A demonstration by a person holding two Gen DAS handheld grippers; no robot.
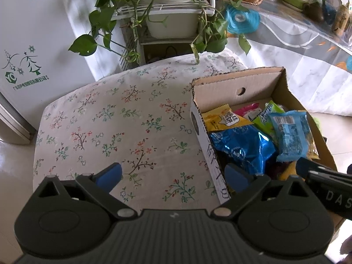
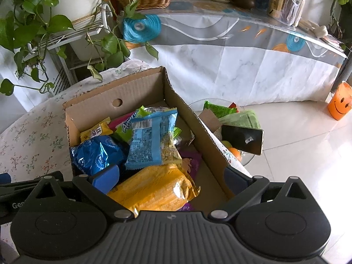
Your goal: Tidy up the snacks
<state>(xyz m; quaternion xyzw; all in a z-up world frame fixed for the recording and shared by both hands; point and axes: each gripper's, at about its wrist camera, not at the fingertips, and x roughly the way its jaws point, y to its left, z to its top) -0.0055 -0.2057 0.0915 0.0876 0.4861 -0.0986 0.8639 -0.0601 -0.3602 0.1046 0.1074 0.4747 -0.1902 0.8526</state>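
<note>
Where snacks [image 2: 151, 140] fill carton [image 2: 184, 112], phone [image 2: 242, 138] adjoins.

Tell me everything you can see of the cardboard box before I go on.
The cardboard box is brown corrugated card, open-topped, with a round hole in its far wall and a white printed outer side. It sits on the floral cloth, packed with snack packets: blue foil, pale blue, yellow, green, purple. The right gripper is open, straddling the box's right wall.
</note>
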